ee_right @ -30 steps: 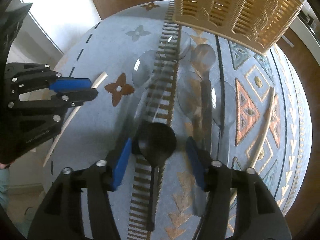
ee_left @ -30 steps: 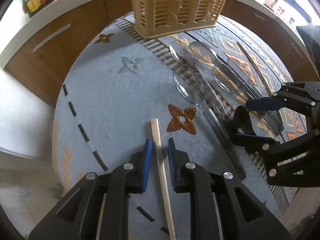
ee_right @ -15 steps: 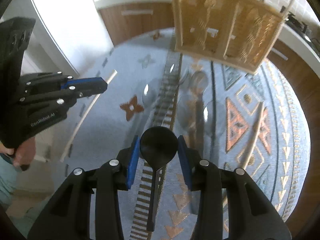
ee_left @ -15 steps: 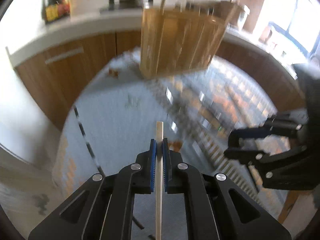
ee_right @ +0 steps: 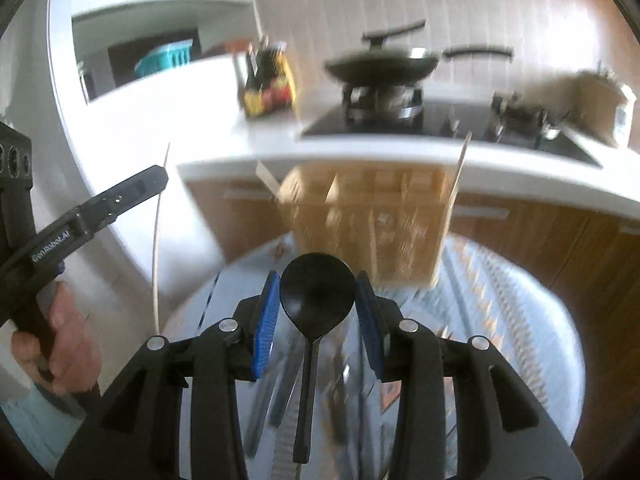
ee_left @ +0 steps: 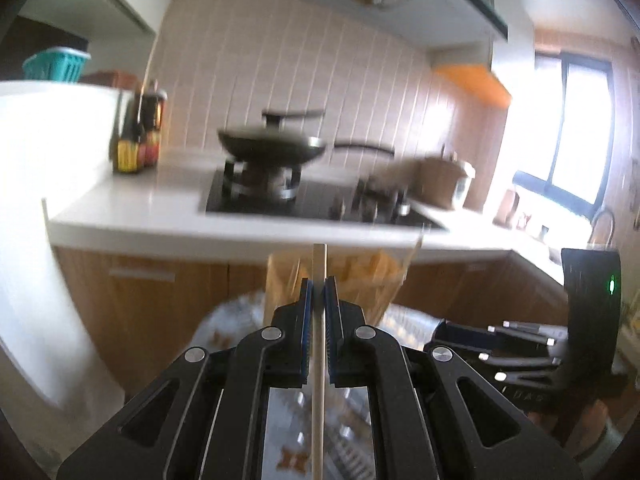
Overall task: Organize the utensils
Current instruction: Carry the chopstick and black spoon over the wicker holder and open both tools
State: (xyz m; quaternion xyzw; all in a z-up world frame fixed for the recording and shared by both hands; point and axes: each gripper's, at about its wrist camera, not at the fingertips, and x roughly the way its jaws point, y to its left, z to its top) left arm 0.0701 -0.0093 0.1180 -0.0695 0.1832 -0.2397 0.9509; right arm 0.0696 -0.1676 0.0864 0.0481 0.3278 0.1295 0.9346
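My left gripper (ee_left: pixel 319 292) is shut on a pale wooden chopstick (ee_left: pixel 319 392), lifted off the table and pointing up. It also shows in the right wrist view (ee_right: pixel 157 248), held by the left gripper (ee_right: pixel 160 178). My right gripper (ee_right: pixel 316 296) is shut on the bowl of a black spoon (ee_right: pixel 317 300), raised above the patterned mat (ee_right: pixel 520 320). The wooden slatted utensil holder (ee_right: pixel 368 220) stands at the far edge of the mat, ahead of both grippers; it also shows in the left wrist view (ee_left: pixel 360 280). Clear spoons on the mat are blurred.
A white counter (ee_left: pixel 180 220) with a hob, a dark pan (ee_left: pixel 272 148) and sauce bottles (ee_left: pixel 138 136) runs behind the table. Wooden cabinet fronts (ee_left: pixel 160 300) sit below it. The right gripper (ee_left: pixel 520 352) is at the lower right of the left wrist view.
My left gripper closed on the chopstick and lifted it, tilting up. My right gripper closed on the black spoon and raised it off the mat. Both views swung from the mat towards the counter.
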